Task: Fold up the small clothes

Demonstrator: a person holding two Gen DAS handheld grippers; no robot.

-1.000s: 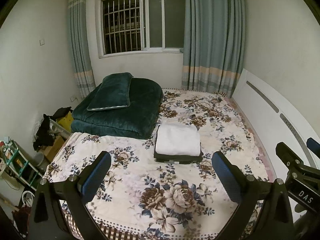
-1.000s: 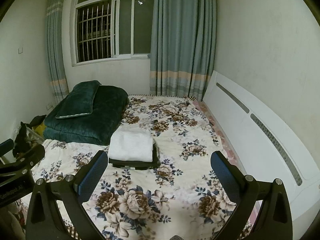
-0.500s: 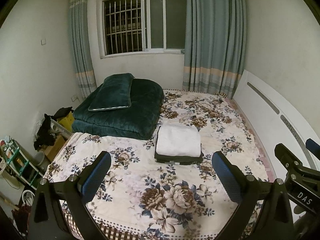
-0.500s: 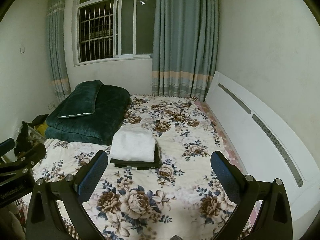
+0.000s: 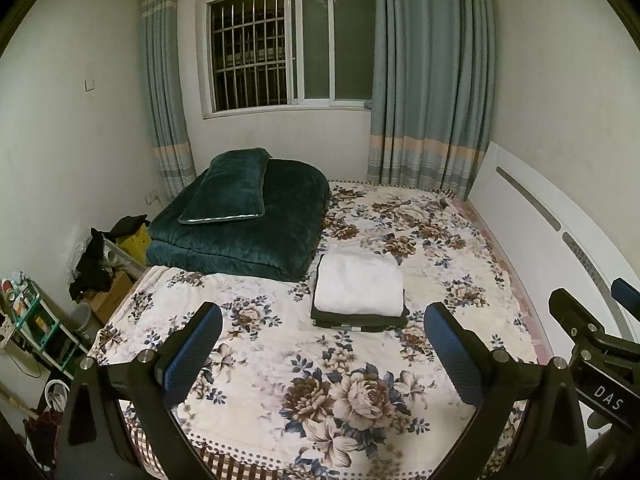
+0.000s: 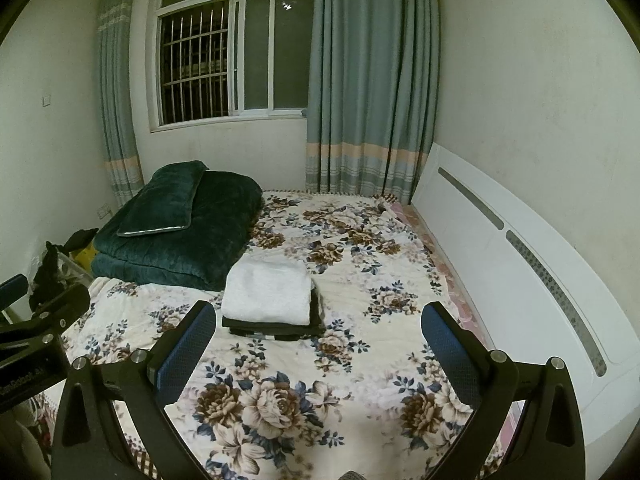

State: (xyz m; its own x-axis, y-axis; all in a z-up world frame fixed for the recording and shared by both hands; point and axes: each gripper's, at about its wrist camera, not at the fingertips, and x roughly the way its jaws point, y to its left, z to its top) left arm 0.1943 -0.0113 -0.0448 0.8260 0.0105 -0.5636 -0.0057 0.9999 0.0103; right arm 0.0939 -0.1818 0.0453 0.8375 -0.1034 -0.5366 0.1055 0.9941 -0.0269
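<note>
A folded white garment (image 5: 358,282) lies on top of a folded dark garment (image 5: 360,320), stacked in the middle of the floral bedspread (image 5: 320,380). The stack also shows in the right wrist view (image 6: 268,290). My left gripper (image 5: 320,344) is open and empty, held above the near part of the bed, short of the stack. My right gripper (image 6: 318,344) is open and empty, beside the left one and to its right. The right gripper's side shows in the left wrist view (image 5: 592,344); the left gripper's side shows in the right wrist view (image 6: 36,328).
A folded dark green quilt (image 5: 248,232) with a green pillow (image 5: 228,192) on it lies at the bed's far left. A white headboard (image 5: 540,240) runs along the right. Clutter and a small shelf (image 5: 36,332) stand on the floor at left. Window and curtains are behind.
Both views have shifted slightly, as both grippers drifted a little. The stack and jaws are unchanged.
</note>
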